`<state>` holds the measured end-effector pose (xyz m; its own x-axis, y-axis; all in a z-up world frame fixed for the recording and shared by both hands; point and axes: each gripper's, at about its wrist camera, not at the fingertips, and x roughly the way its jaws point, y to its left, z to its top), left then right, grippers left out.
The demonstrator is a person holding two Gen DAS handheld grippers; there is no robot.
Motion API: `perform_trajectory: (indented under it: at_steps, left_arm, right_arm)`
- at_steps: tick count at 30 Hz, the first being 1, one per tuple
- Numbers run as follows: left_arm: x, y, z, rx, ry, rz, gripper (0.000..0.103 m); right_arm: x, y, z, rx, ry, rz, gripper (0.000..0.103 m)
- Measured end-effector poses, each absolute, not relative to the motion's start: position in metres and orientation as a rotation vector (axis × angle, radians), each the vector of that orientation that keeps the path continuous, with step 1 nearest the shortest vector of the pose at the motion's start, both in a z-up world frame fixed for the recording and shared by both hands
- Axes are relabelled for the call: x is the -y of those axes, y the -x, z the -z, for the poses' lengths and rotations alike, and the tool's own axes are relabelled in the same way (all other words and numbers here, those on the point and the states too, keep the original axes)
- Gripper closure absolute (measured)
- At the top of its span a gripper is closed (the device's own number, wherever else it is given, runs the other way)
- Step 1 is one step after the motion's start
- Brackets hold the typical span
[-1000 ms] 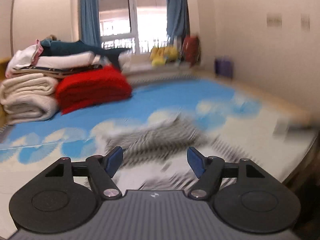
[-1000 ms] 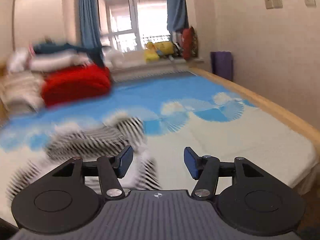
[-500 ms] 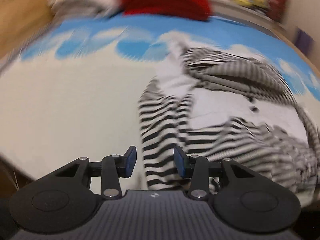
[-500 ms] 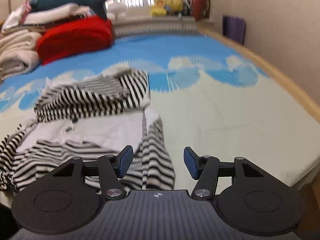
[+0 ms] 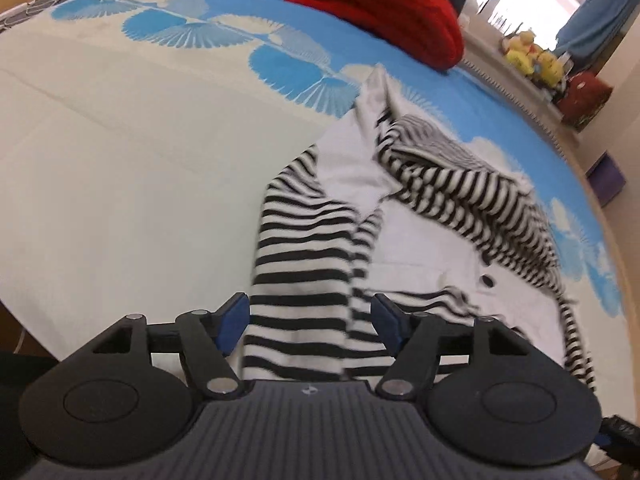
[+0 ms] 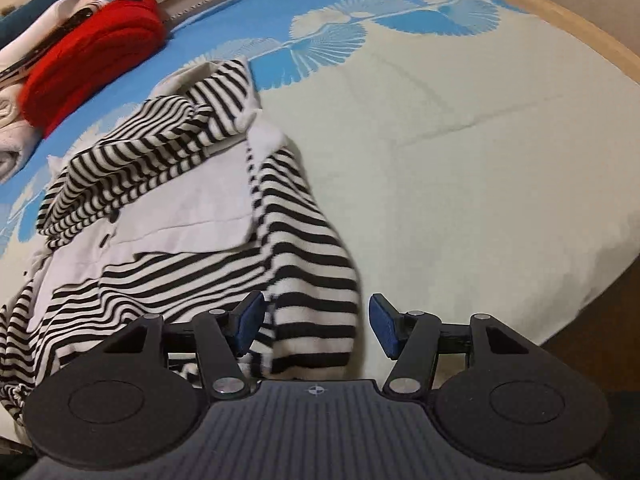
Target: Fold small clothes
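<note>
A small black-and-white striped garment (image 5: 304, 248) with a white front panel and dark buttons lies crumpled on the bed. In the left wrist view one striped sleeve end runs down between the fingers of my left gripper (image 5: 310, 320). Its jaws are opening and the blue pads stand clear of the cloth on both sides. In the right wrist view the same garment (image 6: 296, 216) shows its other striped sleeve end under my right gripper (image 6: 316, 320). That gripper is open, its left pad at the sleeve's edge and its right pad beside the cloth.
The bed sheet (image 5: 120, 152) is pale with blue fan prints. A folded red blanket (image 5: 384, 4) and cream folded blankets (image 6: 8, 120) are stacked at the far side. Plush toys (image 5: 532, 56) sit on the sill. The wooden bed edge (image 6: 560, 28) runs on the right.
Both grippers have tipped down and come low over the striped garment. The left jaws narrowed half a second ago and stand wider now; the left view has also rolled.
</note>
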<state>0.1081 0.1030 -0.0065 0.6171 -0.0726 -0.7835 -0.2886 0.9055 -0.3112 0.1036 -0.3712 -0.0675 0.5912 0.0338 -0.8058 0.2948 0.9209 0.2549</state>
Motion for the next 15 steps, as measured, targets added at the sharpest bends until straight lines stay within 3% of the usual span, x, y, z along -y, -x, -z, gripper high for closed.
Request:
perform_trajectory:
  at_steps: [2, 10, 12, 14, 15]
  left_arm:
    - [-0.096, -0.110, 0.008, -0.912, 0.396, -0.113, 0.025]
    - [-0.086, -0.113, 0.039, -1.013, 0.318, -0.153, 0.028]
    - [-0.088, -0.113, 0.047, -1.041, 0.314, -0.165, 0.034]
    - [-0.088, -0.111, 0.051, -1.062, 0.294, -0.160, 0.051]
    - [-0.086, -0.111, 0.050, -1.060, 0.267, -0.149, 0.058]
  right_arm:
    - [0.367, -0.104, 0.068, -0.934, -0.363, 0.145, 0.041]
    - [0.366, -0.109, 0.084, -0.998, -0.361, 0.172, 0.040]
    - [0.365, -0.107, 0.086, -1.005, -0.360, 0.181, 0.041]
    - [0.363, -0.107, 0.086, -1.007, -0.340, 0.185, 0.042]
    - [0.362, -0.107, 0.087, -1.010, -0.327, 0.184, 0.048]
